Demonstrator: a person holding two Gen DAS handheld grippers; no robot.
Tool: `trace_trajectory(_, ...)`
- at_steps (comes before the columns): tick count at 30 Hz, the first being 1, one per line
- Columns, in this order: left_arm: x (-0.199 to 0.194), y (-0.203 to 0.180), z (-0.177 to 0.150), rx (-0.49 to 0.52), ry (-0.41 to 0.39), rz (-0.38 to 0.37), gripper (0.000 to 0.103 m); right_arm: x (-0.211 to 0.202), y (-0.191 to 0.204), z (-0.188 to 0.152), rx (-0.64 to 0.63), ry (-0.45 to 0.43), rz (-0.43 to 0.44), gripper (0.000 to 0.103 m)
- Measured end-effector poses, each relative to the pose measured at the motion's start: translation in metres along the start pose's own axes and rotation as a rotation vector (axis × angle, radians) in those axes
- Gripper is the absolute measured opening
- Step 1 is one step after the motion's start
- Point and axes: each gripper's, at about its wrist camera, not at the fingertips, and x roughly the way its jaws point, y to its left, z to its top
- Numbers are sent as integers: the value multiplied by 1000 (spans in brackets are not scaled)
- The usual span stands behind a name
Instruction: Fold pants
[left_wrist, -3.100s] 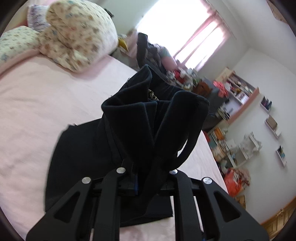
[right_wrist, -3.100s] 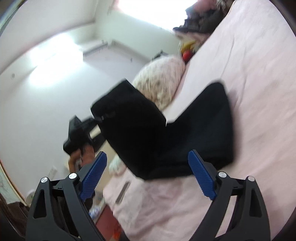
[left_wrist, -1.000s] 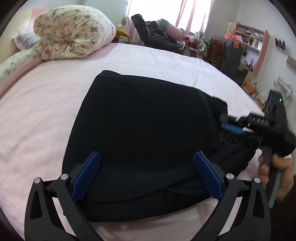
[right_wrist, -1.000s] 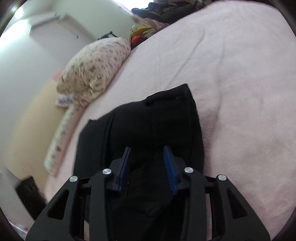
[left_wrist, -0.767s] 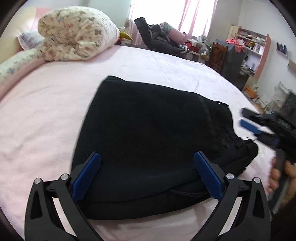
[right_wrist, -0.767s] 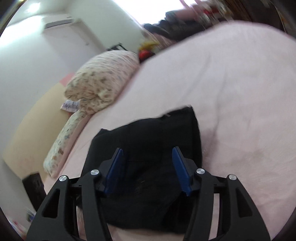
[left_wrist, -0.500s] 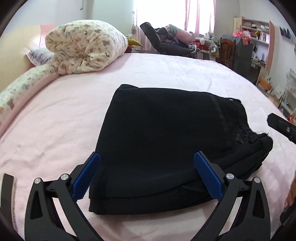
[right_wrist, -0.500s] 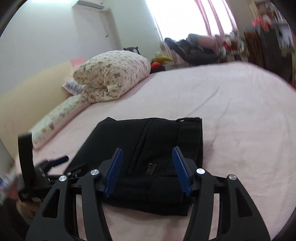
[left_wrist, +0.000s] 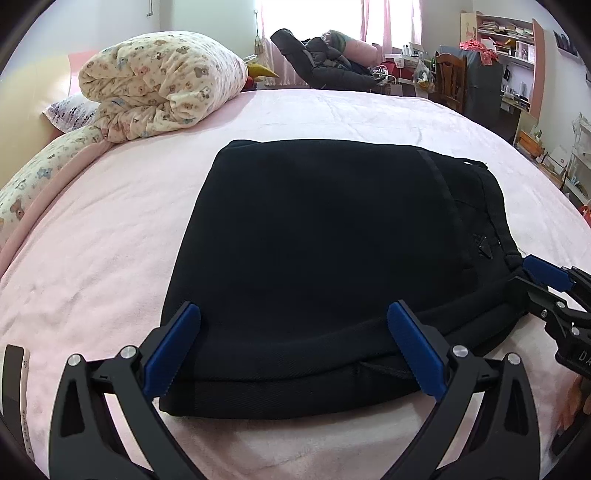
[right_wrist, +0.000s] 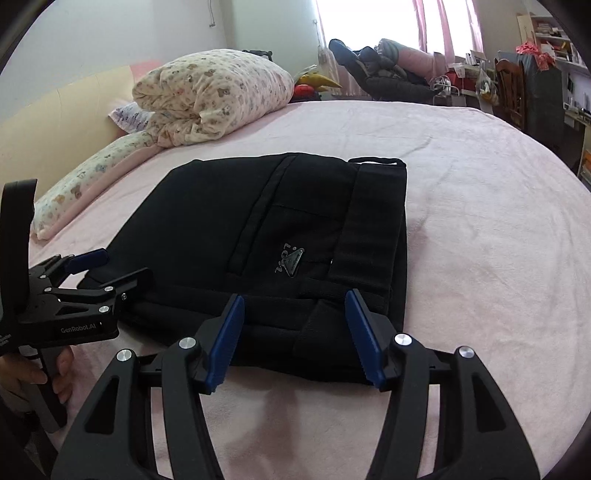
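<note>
The black pants (left_wrist: 332, 236) lie folded in a flat stack on the pink bed (left_wrist: 110, 221). In the right wrist view the pants (right_wrist: 295, 229) show the waistband and a small logo on top. My left gripper (left_wrist: 295, 347) is open and empty at the near edge of the stack. My right gripper (right_wrist: 295, 332) is open and empty at the waistband end. Each gripper shows in the other's view: the right one (left_wrist: 532, 277) at the pants' right corner, the left one (right_wrist: 103, 269) at their left corner.
A rolled floral quilt (left_wrist: 162, 96) and a long pillow (left_wrist: 37, 173) lie at the head of the bed. Dark clothes (left_wrist: 321, 70) are piled beyond the far edge. A chair (left_wrist: 450, 81), shelves and clutter stand at the right.
Three seconds ago my left gripper held the pants up. It has laid them down and opened. My right gripper opened and drew back. Both now sit at the stack's near edges.
</note>
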Motion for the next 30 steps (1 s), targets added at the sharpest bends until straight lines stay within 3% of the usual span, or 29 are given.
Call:
trace_trajectory(3,-7,1,6,11,-1,-2,101,-11,-3,9,22,-28,35,59)
trace_trajectory(7,-20,12,33,20,-93,12,101,-30,-23,43,98,-151,92,67)
trace_trajectory(9,-17,18,52,3,-101,-13,101,-19,-38,66,172,-118,142,67)
trace_trajectory(12,-2,24,87,-49,-64,-147,101,7,-52,89,268,-45,221,67)
trace_trajectory(16,18,12,117,-29,-47,-183,101,36,-56,110,351,11,291,67)
trace_trajectory(19,45,6,131,-29,1,-179,101,50,-54,117,342,33,264,67)
trace_trajectory(22,76,10,135,-95,91,-197,101,65,-60,118,356,67,216,67)
trace_trajectory(25,109,16,131,-124,189,-196,101,97,-66,105,359,222,148,65)
trace_trajectory(30,120,14,127,-130,203,-198,101,101,-67,99,348,205,152,65)
